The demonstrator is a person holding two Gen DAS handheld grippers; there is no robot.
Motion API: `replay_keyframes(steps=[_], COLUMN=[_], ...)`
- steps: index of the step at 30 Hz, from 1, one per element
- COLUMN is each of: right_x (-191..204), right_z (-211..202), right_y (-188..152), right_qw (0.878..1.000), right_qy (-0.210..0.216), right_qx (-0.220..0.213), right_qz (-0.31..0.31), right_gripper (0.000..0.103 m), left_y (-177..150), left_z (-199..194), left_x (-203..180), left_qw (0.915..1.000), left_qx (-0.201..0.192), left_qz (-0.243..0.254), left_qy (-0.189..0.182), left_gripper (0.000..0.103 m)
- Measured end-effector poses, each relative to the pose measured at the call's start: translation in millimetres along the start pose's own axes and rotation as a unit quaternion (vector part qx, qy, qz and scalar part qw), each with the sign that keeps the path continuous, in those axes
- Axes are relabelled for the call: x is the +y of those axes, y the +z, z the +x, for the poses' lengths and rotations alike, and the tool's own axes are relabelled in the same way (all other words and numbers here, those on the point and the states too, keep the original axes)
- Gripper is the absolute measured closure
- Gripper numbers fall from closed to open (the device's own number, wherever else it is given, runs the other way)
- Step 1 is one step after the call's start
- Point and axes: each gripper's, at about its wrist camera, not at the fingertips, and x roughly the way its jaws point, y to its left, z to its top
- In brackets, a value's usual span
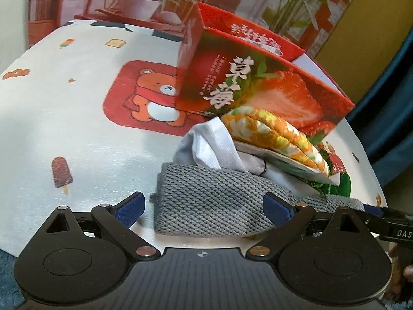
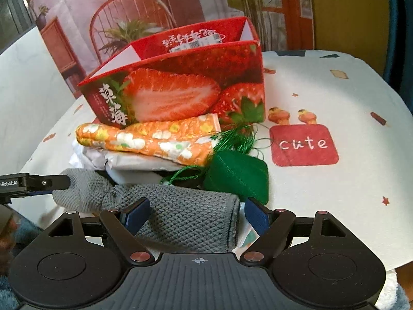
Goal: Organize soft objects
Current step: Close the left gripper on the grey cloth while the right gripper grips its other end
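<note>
While both grippers hover wide open, empty — grey knit cloth (image 2: pixel 180 222) lies crosswise at table's near edge, before strawberry box (image 2: pixel 180 87). Right gripper (image 2: pixel 197 215) straddles one end; left gripper (image 1: pixel 204 210) straddles other — equally near.

Far off I see a printed backdrop (image 2: pixel 160 2) with a chair and potted plants, a yellow wall (image 2: pixel 348 13) at right, the table's cartoon-print cloth (image 1: pixel 77 118) nearer.
</note>
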Motion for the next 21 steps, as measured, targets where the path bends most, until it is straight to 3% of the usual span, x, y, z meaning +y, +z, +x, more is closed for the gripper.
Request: replay_keyframes(steps=[11,16,19,21], right_x=[-2,-1,1,2], right_z=[9,8,7,5], right_y=[-2,0,1,2], right_qw=[1.000,1.000,1.000,1.000], right_qy=[0.005,0.000,0.000,0.001], right_qx=[0.020,0.019,0.017,0.012], right_qz=[0.003,0.002,-0.001,-0.007], right_gripper=[0.031,0.035,0.040,0.044], left_y=[-4,-4,-3,-2], left_z=[15,10,6,4], left_x=[6,7,8,8], left_qw=[0.9995,0.9997,0.9997,0.9998], left_qx=[0.030,0.023,0.015,0.011], left_qz=[-0.010,-0.012,-0.017,-0.018], left_qy=[-0.005,-0.002,-0.003,-0.002], left_gripper=[0.010,0.022,0.037,0.055])
